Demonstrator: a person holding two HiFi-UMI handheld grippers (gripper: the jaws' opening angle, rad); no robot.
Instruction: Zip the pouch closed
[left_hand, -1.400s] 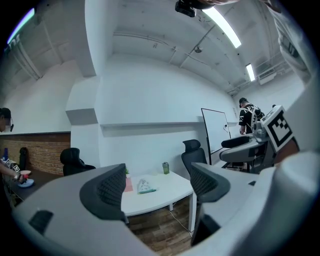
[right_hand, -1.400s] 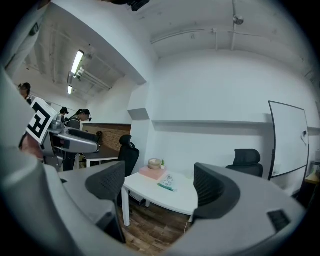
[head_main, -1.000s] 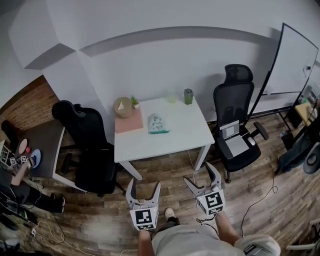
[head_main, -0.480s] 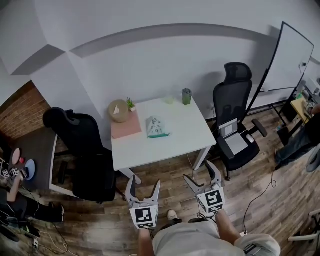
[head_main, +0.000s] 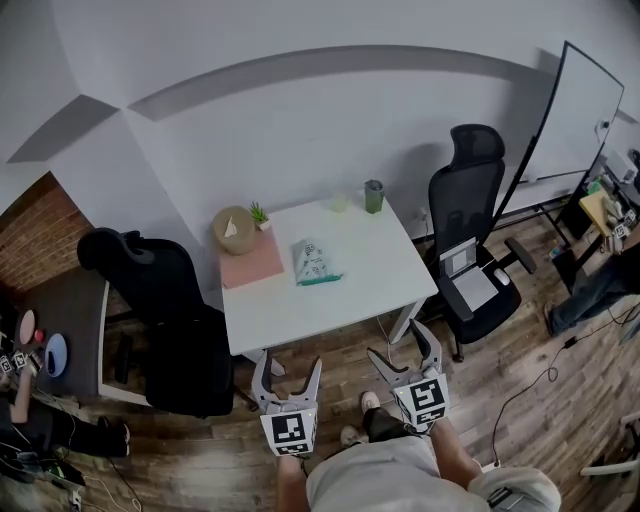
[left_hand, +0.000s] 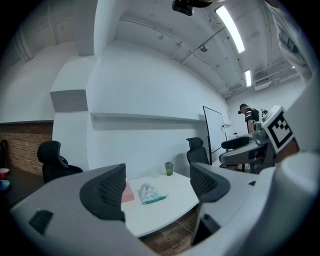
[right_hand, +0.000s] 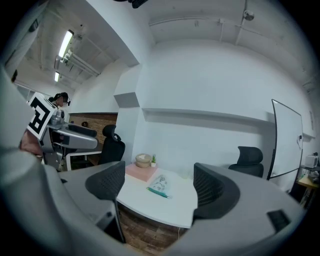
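Note:
A small white pouch (head_main: 316, 263) with a teal zip edge lies in the middle of the white table (head_main: 370, 280). It also shows in the left gripper view as the pouch (left_hand: 148, 193) and in the right gripper view as the pouch (right_hand: 160, 185). My left gripper (head_main: 287, 377) hangs open over the wooden floor, well short of the table's near edge. My right gripper (head_main: 403, 357) is open too, beside the table's near right leg. Neither holds anything. In their own views the left gripper (left_hand: 159, 189) and right gripper (right_hand: 160, 186) show wide gaps between the jaws.
On the table stand a pink pad (head_main: 251, 262), a round tan box (head_main: 233, 229), a small plant (head_main: 260, 214) and a green cup (head_main: 374, 195). Black office chairs stand left (head_main: 165, 315) and right (head_main: 470, 250) of it. A whiteboard (head_main: 580, 110) leans at the right.
The view has shifted a little: the table and chairs sit slightly lower and nearer in the head view. Both grippers stay in the same place, open.

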